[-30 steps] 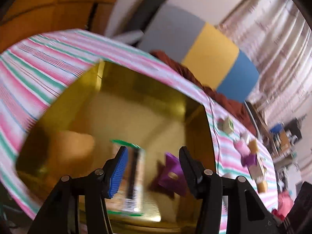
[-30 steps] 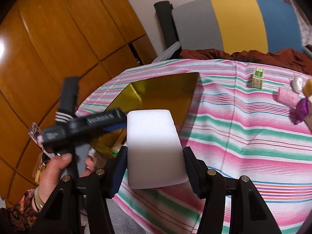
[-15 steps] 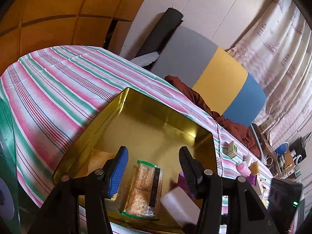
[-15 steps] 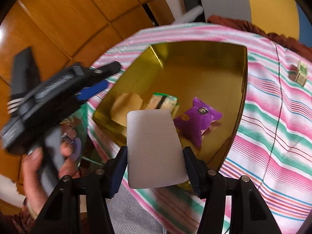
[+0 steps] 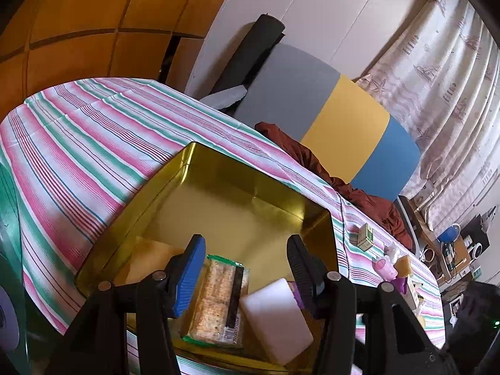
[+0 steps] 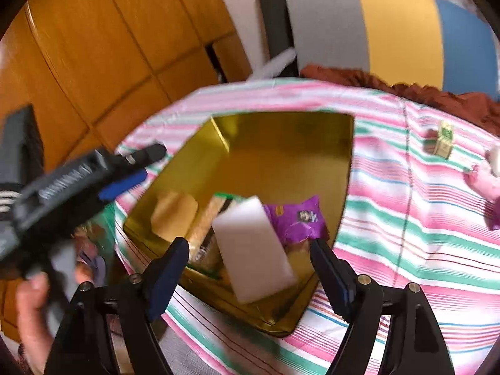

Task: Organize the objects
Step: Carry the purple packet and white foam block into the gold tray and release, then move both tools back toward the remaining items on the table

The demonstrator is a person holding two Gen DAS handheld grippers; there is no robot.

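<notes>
So the white foam block (image 6: 253, 247) is sitting in the gold tin (image 6: 281, 143) now, leaning on the cracker pack (image 5: 215, 300) with the purple snack bag (image 6: 297, 218) just beside it and a yellowish sponge (image 6: 175, 215) further left. The right gripper (image 6: 250, 268) is spread wide with nothing in it, hovering right above the block. The left gripper (image 5: 247, 268) is wide and empty too, over the tin's near edge on the striped surface (image 5: 78, 131).
</notes>
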